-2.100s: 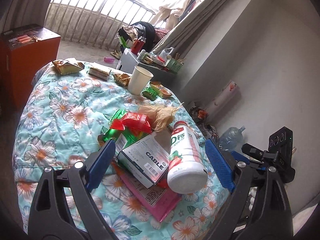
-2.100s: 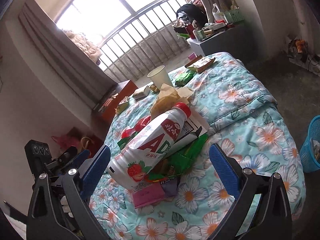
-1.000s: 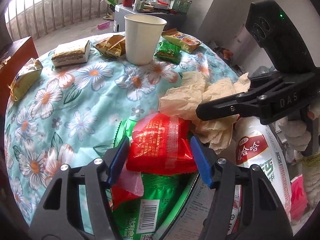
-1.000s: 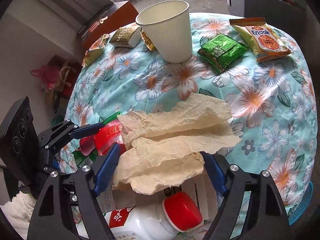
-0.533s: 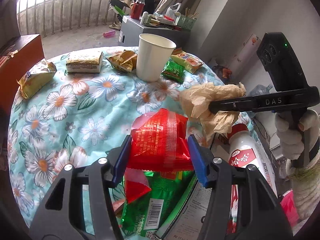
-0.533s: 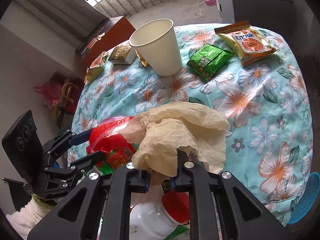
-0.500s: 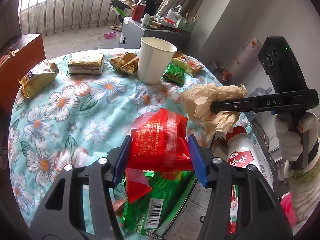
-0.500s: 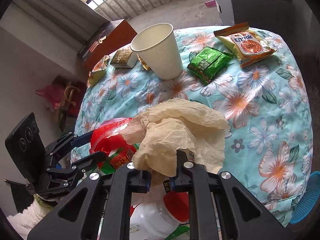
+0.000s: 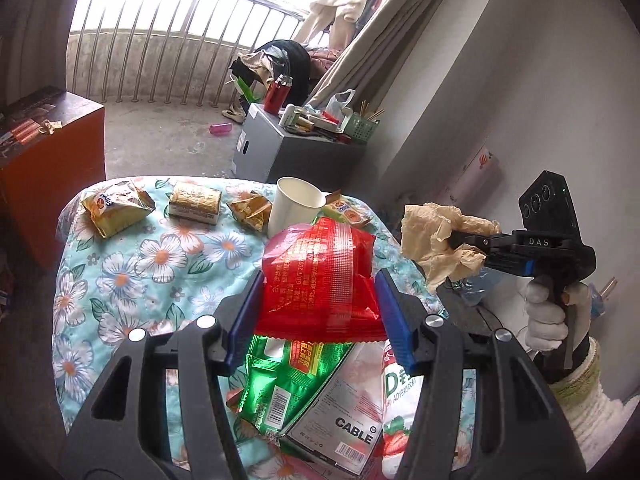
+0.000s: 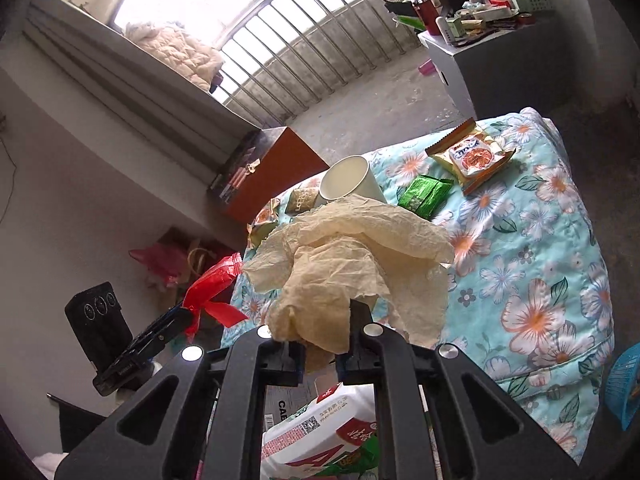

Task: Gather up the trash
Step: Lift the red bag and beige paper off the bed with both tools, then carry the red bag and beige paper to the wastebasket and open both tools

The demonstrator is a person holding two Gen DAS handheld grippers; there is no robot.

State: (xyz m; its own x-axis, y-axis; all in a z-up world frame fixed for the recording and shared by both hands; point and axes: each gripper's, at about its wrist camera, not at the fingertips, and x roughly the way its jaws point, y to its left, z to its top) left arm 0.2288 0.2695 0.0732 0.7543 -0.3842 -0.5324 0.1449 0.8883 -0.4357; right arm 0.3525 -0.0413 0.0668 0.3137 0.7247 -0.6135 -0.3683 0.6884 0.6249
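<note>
Above the table's near edge, left gripper clamps the red wrapper and right gripper pinches crumpled tissue, both lifted clear for binning.

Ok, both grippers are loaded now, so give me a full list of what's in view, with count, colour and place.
red snack wrapper: 1, red, between the left gripper's pads, off the table
crumpled paper: 1, tan, clamped in the right gripper
green wrapper: 1, green, near pile under the red one
cable box: 1, white, near pile
drink bottle: 1, white with red print, lying in near pile
paper cup: 1, white, upright mid-table
gold snack packs: 3, far edge of table
green sachet: 1, right of cup
noodle packet: 1, yellow-orange, far right
floral tablecloth: 1, teal
blue basket: 1, floor, right edge
left gripper: black, blue pads
right gripper: black, jaws nearly together
gloved hand: white, on right gripper's handle
</note>
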